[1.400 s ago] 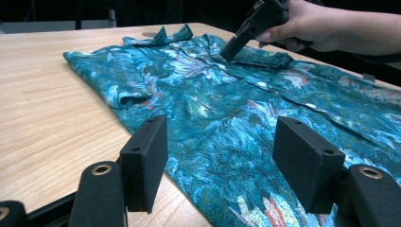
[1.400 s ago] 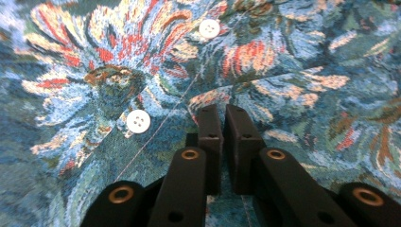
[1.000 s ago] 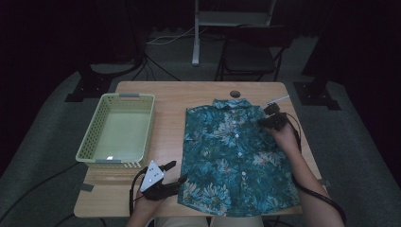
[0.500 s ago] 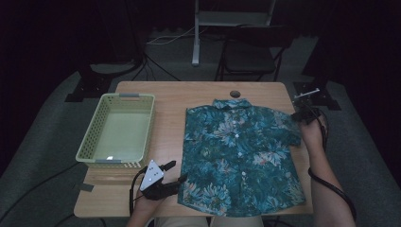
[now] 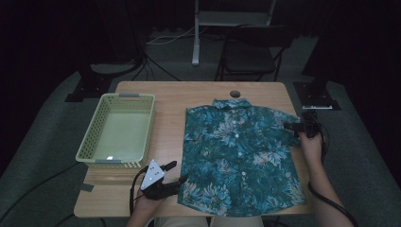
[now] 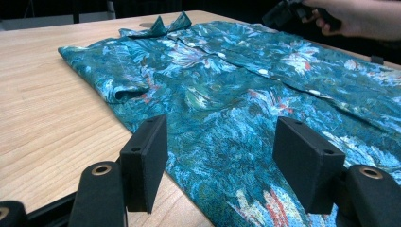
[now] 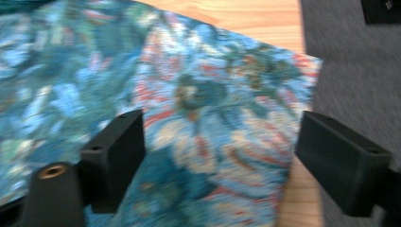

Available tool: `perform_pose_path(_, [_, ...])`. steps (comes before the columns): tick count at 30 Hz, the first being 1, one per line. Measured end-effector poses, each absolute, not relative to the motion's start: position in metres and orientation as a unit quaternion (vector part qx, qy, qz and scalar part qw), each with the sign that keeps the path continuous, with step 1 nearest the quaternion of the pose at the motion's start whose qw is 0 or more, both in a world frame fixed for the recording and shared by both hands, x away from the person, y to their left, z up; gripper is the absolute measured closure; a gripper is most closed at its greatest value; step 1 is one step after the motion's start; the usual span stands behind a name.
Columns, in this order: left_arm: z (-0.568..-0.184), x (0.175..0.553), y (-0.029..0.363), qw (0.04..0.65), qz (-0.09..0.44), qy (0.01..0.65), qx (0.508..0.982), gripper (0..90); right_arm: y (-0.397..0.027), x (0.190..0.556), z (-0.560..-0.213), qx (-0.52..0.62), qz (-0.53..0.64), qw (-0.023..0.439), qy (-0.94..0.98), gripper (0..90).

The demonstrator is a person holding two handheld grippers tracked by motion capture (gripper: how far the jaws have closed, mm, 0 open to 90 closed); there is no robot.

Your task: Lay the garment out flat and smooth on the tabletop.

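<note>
Shirt [image 5: 239,153] spread flat on the surface [image 5: 170,101]; right hand-held gripper [image 5: 294,126], jaws just opening, releases the sleeve; left hand-held gripper [image 5: 174,171] hovers unclenched at the hem.

basket [image 5: 118,135] left of shirt [image 5: 239,156], on table [image 5: 170,97]

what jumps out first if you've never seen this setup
A teal floral short-sleeved shirt lies spread flat, buttoned, over the right half of the wooden table. Left of it sits an empty pale green plastic basket. The right gripper, jaws just opened, hovers at the shirt's sleeve; the left gripper rests by the hem.
</note>
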State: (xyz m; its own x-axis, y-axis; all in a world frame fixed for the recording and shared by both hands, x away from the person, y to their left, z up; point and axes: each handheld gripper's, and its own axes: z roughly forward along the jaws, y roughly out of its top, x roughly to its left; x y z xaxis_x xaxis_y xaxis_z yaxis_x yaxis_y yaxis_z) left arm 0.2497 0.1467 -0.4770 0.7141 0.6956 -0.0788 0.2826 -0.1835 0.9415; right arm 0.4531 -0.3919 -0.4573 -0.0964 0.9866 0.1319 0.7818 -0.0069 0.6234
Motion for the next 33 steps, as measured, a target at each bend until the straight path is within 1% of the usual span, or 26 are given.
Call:
perform_pose_path(1, [-0.477,0.250,0.147,0.549,0.187,0.329,0.746,37.5,-0.389,0.448,-0.458,0.641,0.299,0.182,0.683,13.8])
perform_pose_path(4, [-0.477,0.251,0.147,0.550,0.182,0.330,0.746,37.4,-0.383,0.432,-0.460,0.623,0.336,0.198,0.678,13.5])
perform_pose_path(8, [-0.477,0.251,0.147,0.547,0.181,0.330,0.747,37.4,-0.381,0.411,-0.459,0.610,0.383,0.187,0.667,13.3])
perform_pose_path(11, [-0.477,0.251,0.147,0.547,0.182,0.330,0.748,37.4,-0.380,0.401,-0.459,0.606,0.392,0.183,0.668,13.2])
perform_pose_path(14, [-0.477,0.251,0.146,0.542,0.184,0.330,0.751,37.4,-0.379,0.382,-0.459,0.591,0.401,0.189,0.674,13.2])
perform_pose_path(16, [-0.477,0.251,0.145,0.539,0.186,0.329,0.753,37.4,-0.378,0.371,-0.461,0.586,0.397,0.202,0.676,13.1])
perform_pose_path(22, [-0.477,0.253,0.146,0.538,0.183,0.337,0.750,37.3,-0.375,0.333,-0.472,0.579,0.399,0.185,0.686,13.2])
perform_pose_path(23, [-0.477,0.253,0.147,0.540,0.182,0.338,0.749,37.3,-0.374,0.324,-0.471,0.578,0.405,0.188,0.683,13.2])
perform_pose_path(24, [-0.477,0.253,0.147,0.542,0.182,0.339,0.748,36.8,-0.374,0.317,-0.471,0.574,0.409,0.193,0.683,13.2])
perform_pose_path(25, [-0.477,0.254,0.147,0.540,0.181,0.342,0.748,32.5,-0.374,0.311,-0.471,0.570,0.412,0.198,0.683,13.2])
perform_pose_path(26, [-0.477,0.254,0.147,0.537,0.177,0.340,0.752,31.7,-0.372,0.304,-0.470,0.566,0.413,0.202,0.684,13.2])
perform_pose_path(30, [-0.477,0.259,0.145,0.520,0.164,0.345,0.764,31.6,-0.369,0.290,-0.472,0.555,0.416,0.199,0.692,13.2])
perform_pose_path(32, [-0.477,0.262,0.143,0.513,0.152,0.349,0.769,30.7,-0.368,0.285,-0.473,0.549,0.420,0.207,0.693,13.2])
perform_pose_path(33, [-0.476,0.265,0.141,0.505,0.144,0.356,0.773,25.0,-0.368,0.283,-0.473,0.546,0.422,0.210,0.693,13.2])
